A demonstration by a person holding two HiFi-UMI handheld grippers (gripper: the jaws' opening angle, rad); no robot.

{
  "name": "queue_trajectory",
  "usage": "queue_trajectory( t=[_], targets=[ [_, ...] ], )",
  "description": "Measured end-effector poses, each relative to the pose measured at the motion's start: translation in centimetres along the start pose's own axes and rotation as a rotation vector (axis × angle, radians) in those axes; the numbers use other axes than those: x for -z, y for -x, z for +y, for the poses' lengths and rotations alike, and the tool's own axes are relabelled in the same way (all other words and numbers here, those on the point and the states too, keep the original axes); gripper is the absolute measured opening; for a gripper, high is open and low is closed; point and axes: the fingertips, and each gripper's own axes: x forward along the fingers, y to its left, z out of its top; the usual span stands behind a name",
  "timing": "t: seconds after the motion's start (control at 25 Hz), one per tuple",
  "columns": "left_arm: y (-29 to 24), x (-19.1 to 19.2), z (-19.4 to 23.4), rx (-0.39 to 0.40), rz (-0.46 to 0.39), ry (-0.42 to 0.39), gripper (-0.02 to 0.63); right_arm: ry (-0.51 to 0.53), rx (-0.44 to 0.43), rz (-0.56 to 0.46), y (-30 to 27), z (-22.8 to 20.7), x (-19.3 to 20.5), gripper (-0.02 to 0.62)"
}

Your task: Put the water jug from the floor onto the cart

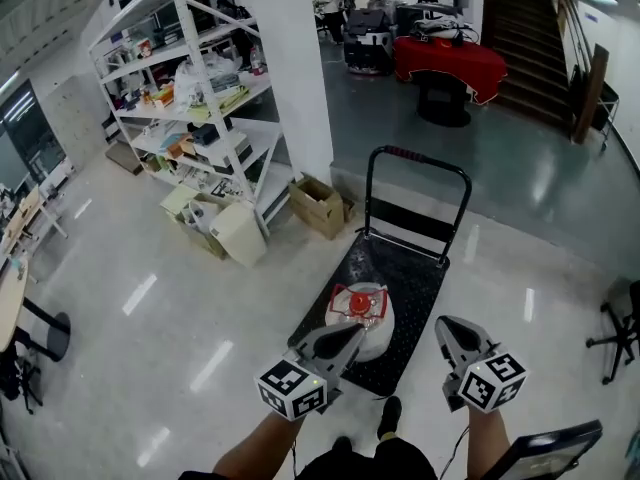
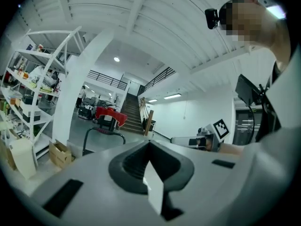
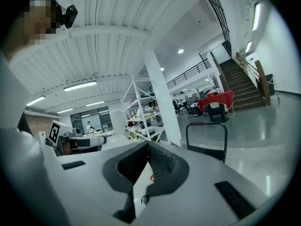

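The translucent, red-capped water jug (image 1: 366,320) stands upright on the black flat-deck cart (image 1: 415,273), so placement appears complete. The left gripper (image 1: 352,335) and right gripper (image 1: 446,325) hover nearby, jaws closed on nothing. Next move: stand clear.

water jug (image 1: 368,325) on cart (image 1: 412,276) | shelf rack (image 1: 200,98) left of cart | stairs (image 1: 530,38) behind

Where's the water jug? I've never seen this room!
Find the big white pillar, then the flat black cart with the tall handle on the floor near it. The jug stands on the cart's near end: round and pale with a red top, unlike the brown cardboard box nearby.
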Motion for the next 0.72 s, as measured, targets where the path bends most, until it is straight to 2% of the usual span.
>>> queue_trajectory(
  t=[0.16, 0.28, 0.52, 0.72],
  targets=[
    [4.3, 1.0, -2.9, 0.039, 0.022, -0.014, 0.002, -0.033, 0.034, 0.005, 3.7, 4.8, 1.9, 0.003],
    [6.4, 1.3, -5.7, 0.057, 0.018, -0.011, 0.002, 0.024, 0.046, 0.013, 7.1, 7.4, 2.4, 0.003],
    [8.8, 1.7, -12.8, 0.059, 0.012, -0.038, 0.002, 0.037, 0.047, -0.033, 14.5, 9.5, 3.4, 0.003],
    [10.5, 3.1, -20.8, 0.019, -0.006, -0.062, 0.002, 0.055, 0.011, -0.045, 22.8, 10.6, 5.0, 0.003]
  ],
)
